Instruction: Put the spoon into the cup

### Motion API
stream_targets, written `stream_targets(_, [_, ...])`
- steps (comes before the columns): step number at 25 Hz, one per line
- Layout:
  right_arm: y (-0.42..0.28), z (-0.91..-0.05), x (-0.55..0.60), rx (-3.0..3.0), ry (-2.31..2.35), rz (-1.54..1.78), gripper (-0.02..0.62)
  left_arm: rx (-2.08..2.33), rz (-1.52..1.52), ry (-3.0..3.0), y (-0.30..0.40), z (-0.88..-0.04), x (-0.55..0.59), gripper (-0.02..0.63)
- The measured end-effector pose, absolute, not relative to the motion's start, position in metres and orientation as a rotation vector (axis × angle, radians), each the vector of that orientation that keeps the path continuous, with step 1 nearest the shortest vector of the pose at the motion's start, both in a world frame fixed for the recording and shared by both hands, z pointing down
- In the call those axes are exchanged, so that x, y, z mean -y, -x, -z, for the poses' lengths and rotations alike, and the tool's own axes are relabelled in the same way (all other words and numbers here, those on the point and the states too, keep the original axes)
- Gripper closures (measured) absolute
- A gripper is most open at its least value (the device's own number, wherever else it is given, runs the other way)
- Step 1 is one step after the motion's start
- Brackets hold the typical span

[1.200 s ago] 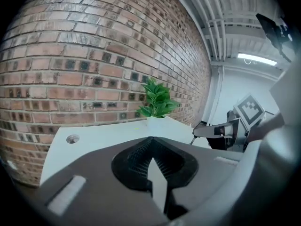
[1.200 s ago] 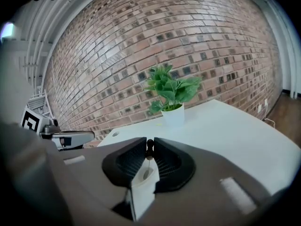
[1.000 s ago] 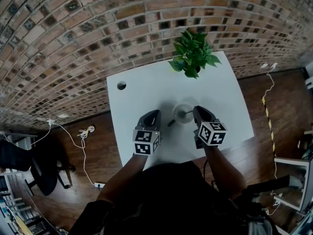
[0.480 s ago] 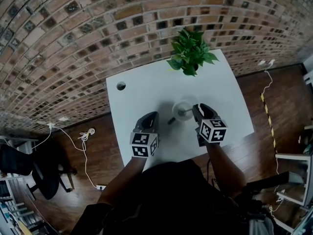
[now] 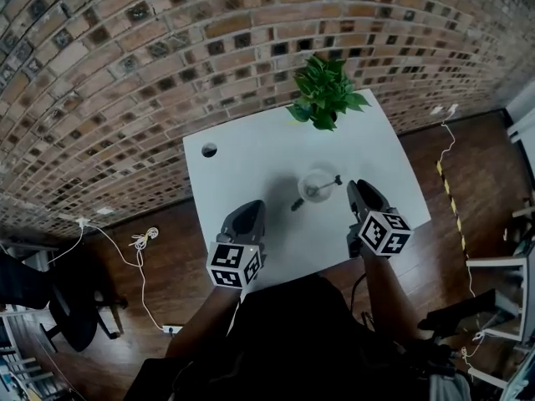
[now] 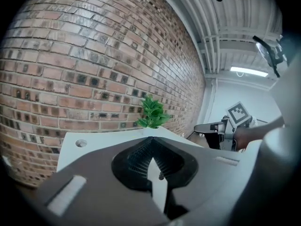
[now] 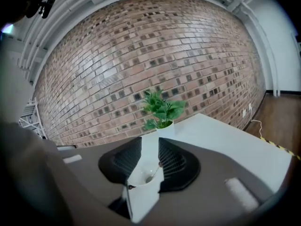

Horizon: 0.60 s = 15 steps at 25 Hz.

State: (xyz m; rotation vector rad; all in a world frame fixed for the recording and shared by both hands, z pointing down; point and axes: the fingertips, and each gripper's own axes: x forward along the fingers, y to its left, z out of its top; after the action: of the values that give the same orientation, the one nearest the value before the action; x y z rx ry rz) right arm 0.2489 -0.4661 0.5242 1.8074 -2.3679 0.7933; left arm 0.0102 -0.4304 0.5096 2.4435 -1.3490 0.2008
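A pale cup (image 5: 318,185) stands on the white table (image 5: 251,157), with the spoon (image 5: 328,183) lying in it and the handle sticking out over the rim to the right. My right gripper (image 5: 359,190) hovers just right of the cup, apart from it. It is open; its jaws have just been closing a little, with nothing between them. In the right gripper view, cup (image 7: 140,185) and spoon (image 7: 153,172) show beyond the gap of my right gripper (image 7: 150,139). My left gripper (image 5: 248,210) hangs left of the cup, and in its own view my left gripper (image 6: 151,139) is shut and empty.
A potted green plant (image 5: 326,90) stands at the table's far edge. A small dark object (image 5: 296,204) lies just left of the cup. There is a round hole (image 5: 209,149) in the far left corner. A brick wall rises behind, and cables lie on the wooden floor.
Both grippers have drawn back from the cup toward the table's near edge. The right gripper's tips were at the spoon handle and now stand apart from it. The spoon stays in the cup.
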Motion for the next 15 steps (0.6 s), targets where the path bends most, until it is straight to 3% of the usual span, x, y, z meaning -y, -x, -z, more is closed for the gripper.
stream_targets(9, [-0.207, -0.474, 0.424, 2.477, -1.801, -0.784, 0.516, 1.264, -0.071, -2.554, 0.007, -0.468, 0.389, 0.612])
stream_targets(13, [-0.209, -0.466, 0.395, 2.514, -1.788, -0.748, 0.587, 1.247, -0.09, -2.574, 0.0, -0.467, 0.356, 0.612])
stream_targets(15, [-0.209, -0.463, 0.384, 2.525, -1.784, -0.735, 0.588, 1.251, -0.101, -2.584, 0.002, -0.463, 0.344, 0.612])
